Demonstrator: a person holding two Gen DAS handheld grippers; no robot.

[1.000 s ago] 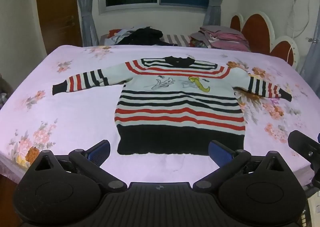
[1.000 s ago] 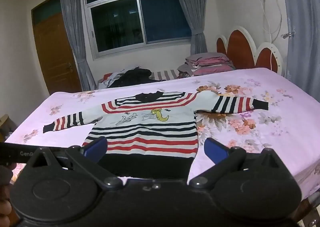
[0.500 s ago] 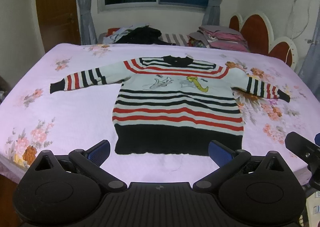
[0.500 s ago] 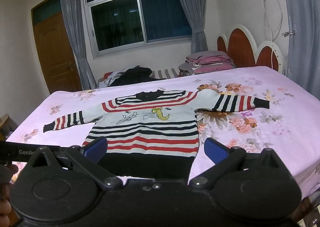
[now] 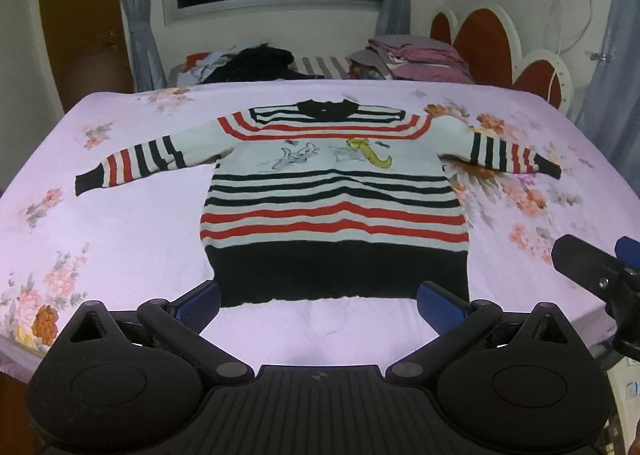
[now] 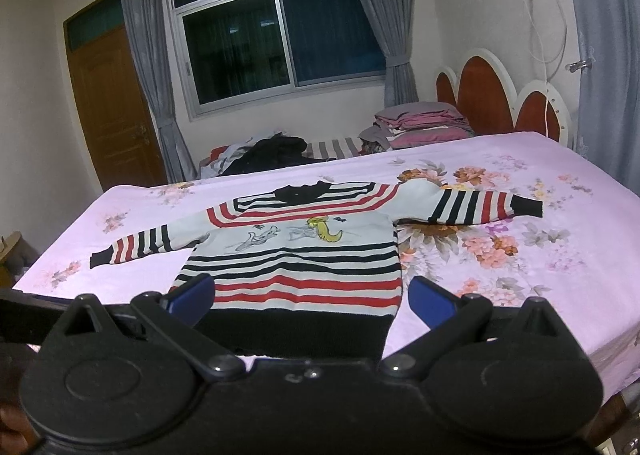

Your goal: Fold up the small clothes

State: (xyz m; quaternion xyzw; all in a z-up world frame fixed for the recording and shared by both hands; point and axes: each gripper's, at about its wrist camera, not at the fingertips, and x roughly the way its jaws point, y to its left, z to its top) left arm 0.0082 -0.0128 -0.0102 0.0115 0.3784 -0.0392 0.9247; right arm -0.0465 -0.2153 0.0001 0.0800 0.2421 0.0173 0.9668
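Note:
A small striped sweater (image 5: 332,195), white with red and black bands, a cartoon print and a black hem, lies flat on the pink floral bed (image 5: 120,239) with both sleeves spread out. It also shows in the right wrist view (image 6: 296,263). My left gripper (image 5: 318,305) is open and empty, hovering just short of the black hem. My right gripper (image 6: 312,295) is open and empty, above the bed's near edge in front of the hem. Part of the right gripper (image 5: 592,275) shows at the right of the left wrist view.
A heap of dark clothes (image 5: 256,63) and a stack of folded pink and grey bedding (image 5: 416,59) lie beyond the bed's far edge. A scalloped red headboard (image 5: 496,43) stands at the right. A wooden door (image 6: 112,115) and a window are behind.
Both grippers have edged a little closer to the sweater's hem and the left view tilted down slightly. The sweater has not moved. Both stay open.

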